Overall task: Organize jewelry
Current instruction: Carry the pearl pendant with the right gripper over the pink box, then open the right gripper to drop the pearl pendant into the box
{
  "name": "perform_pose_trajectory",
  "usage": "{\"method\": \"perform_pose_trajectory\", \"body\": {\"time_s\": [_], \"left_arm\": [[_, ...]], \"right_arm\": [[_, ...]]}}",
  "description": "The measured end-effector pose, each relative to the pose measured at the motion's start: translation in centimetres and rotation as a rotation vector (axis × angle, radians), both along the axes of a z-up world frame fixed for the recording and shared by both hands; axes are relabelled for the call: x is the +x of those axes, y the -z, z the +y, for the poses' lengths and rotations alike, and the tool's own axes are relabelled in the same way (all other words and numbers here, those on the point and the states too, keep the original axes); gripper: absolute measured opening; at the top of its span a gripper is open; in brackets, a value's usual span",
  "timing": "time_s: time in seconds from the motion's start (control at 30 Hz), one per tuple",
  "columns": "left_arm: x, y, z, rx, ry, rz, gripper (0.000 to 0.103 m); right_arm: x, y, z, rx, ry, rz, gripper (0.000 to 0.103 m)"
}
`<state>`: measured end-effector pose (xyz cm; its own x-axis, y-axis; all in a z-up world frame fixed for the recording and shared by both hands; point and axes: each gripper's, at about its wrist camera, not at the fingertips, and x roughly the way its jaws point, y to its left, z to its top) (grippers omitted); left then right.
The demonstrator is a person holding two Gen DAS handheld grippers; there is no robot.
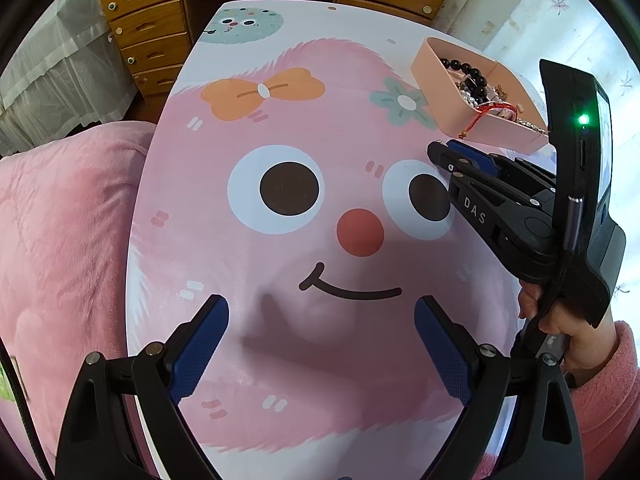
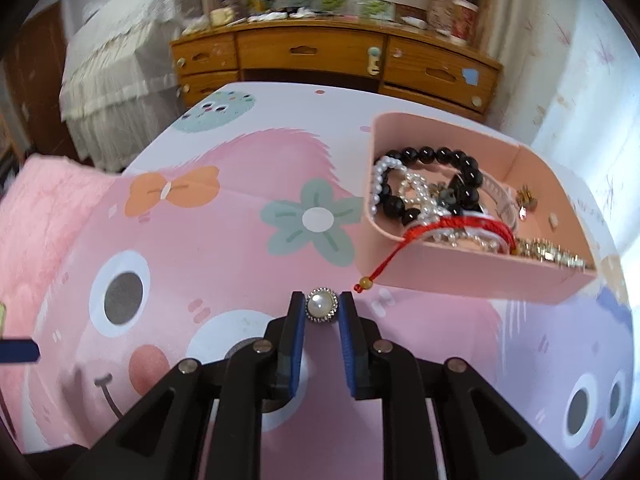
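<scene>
- Table (image 2: 224,240): top printed with a pink cartoon face, bow and flower; a wooden drawer desk (image 2: 336,60) stands beyond its far edge, a pink blanket (image 1: 60,240) lies along its left edge.
- Pink tray (image 2: 472,276): near the far right corner, holding bead bracelets (image 2: 432,176).
- Right gripper (image 2: 321,310): fingers clamped on a pearl ornament (image 2: 322,307), just beside the tray.
- Left gripper (image 1: 320,344): fingers spread wide, holding nothing, above the near edge.

A glossy pearl brooch (image 2: 322,310) rimmed in sparkly metal sits between matt black plastic tongs (image 2: 322,312) with textured blue pads (image 2: 298,344). Smooth pink plastic tray (image 2: 460,276); smooth printed table (image 2: 240,232); varnished wood dresser (image 2: 332,60).
</scene>
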<state>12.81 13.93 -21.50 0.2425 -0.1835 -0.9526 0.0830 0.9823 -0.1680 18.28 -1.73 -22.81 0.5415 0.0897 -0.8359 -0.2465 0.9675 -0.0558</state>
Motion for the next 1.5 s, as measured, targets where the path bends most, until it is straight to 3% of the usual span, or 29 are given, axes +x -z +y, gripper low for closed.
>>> {"method": "perform_pose_trajectory", "body": {"time_s": [0.37,0.5,0.53,0.67,0.97,1.23,1.37,1.5], "left_arm": [[0.6,-2.8,0.9,0.027,-0.011,-0.057,0.093],[0.5,-3.7,1.2,0.036,-0.009,-0.071,0.093],[0.5,-3.8,1.3,0.035,-0.008,-0.073,0.093],[0.2,-4.0,1.1,0.042,0.0,-0.071,0.093],[-0.2,-5.3,0.8,0.043,0.027,-0.074,0.093],[-0.4,-8.3,0.7,0.038,0.039,-0.107,0.093],[-0.9,-10.4,0.5,0.028,0.037,-0.148,0.093],[-1.5,-12.8,-0.1,0.028,0.029,-0.206,0.093]], "right_arm": [[-0.4,-0.2,1.1,-0.096,-0.068,-0.044,0.012],[-0.9,-0.6,1.8,-0.132,-0.1,-0.079,0.006],[-1.2,-0.7,2.1,-0.144,-0.114,-0.093,0.001],[-1.5,-0.6,2.8,-0.187,-0.144,-0.104,0.001],[-0.7,-2.2,1.6,-0.101,-0.093,-0.065,0.001],[0.6,-7.8,-0.7,0.015,-0.027,-0.14,0.001],[2.6,-9.8,-3.4,0.023,0.097,-0.176,0.001],[4.3,-11.0,-6.9,0.173,0.2,-0.104,0.007]]}}
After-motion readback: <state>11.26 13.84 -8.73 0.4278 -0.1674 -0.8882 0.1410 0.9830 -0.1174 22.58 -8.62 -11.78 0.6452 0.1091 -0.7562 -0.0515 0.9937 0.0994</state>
